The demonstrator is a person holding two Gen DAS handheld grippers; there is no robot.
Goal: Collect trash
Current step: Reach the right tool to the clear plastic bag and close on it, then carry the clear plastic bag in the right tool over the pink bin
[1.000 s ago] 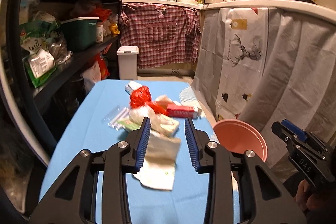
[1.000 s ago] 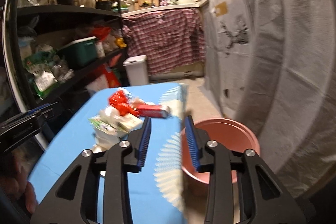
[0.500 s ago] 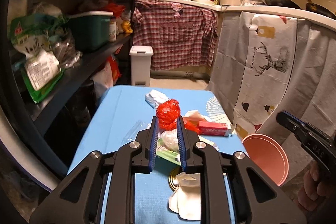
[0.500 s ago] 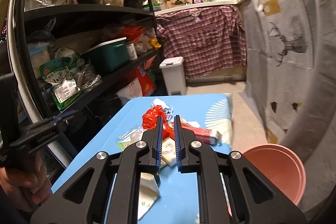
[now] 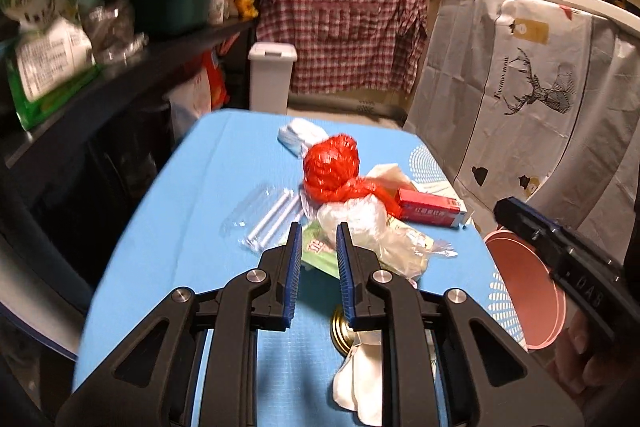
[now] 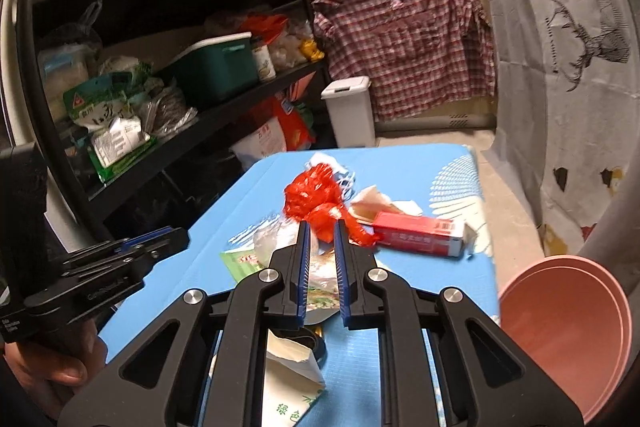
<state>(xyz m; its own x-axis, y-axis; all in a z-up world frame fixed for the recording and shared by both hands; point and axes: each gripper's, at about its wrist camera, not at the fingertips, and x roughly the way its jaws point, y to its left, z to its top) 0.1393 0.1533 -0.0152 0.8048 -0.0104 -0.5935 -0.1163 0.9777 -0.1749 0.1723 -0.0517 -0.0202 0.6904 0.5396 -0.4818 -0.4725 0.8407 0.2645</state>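
Both the left gripper [image 5: 317, 247] and right gripper [image 6: 321, 247] have narrowed to slim empty gaps while nearing the trash pile [image 5: 352, 211]; nothing is collected yet.

Both wrist views face trash pile [image 5: 360, 203] closely, downward.

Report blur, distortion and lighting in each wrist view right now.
Left wrist view: warm indoor light, shelf and straw packet smeared by motion blur, red bag fairly sharp, fisheye bending the counter edge. Right wrist view: deer curtain blurred, pink bin crisp, dark vignette corners.
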